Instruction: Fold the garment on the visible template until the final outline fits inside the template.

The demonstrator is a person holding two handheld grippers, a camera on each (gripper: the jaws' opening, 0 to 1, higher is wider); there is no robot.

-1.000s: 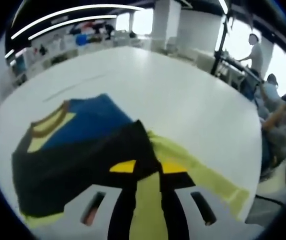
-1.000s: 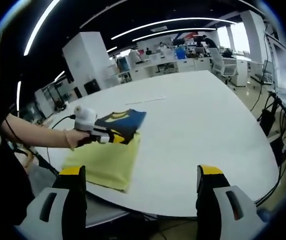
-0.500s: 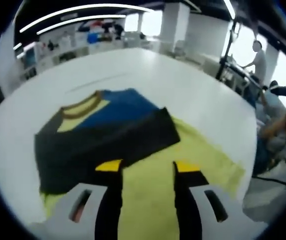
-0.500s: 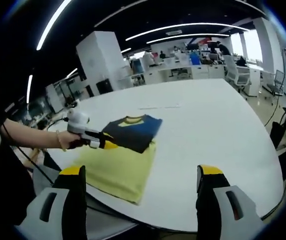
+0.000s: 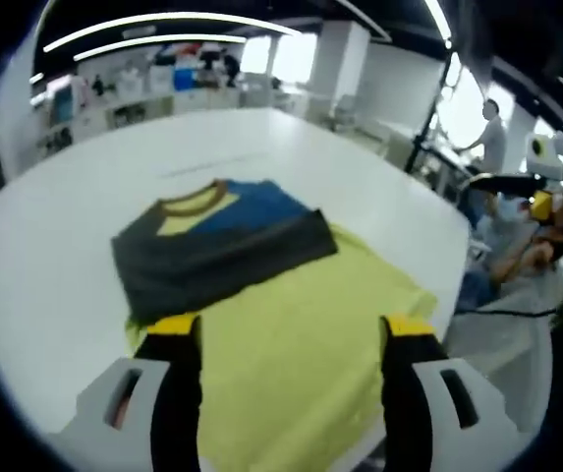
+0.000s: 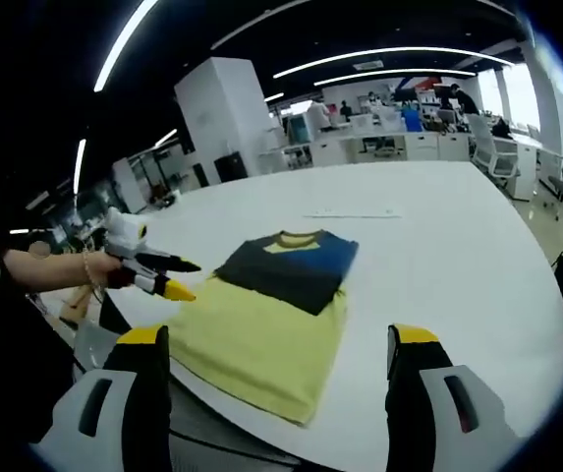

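Both my grippers hang empty with jaws wide: left gripper [image 6: 168, 283] just off the table's [image 6: 458, 236] near edge, folded garment [image 6: 291, 265] lying ahead on the yellow template [image 6: 261, 344], right gripper [image 6: 279, 379] further back.

Left claw [image 5: 286, 339] jaws apart, empty; right claw [image 6: 279, 344] jaws apart, empty.

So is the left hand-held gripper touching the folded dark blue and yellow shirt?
Apart. In the right gripper view the left hand-held gripper hangs open beside the yellow template, a clear gap from the shirt.
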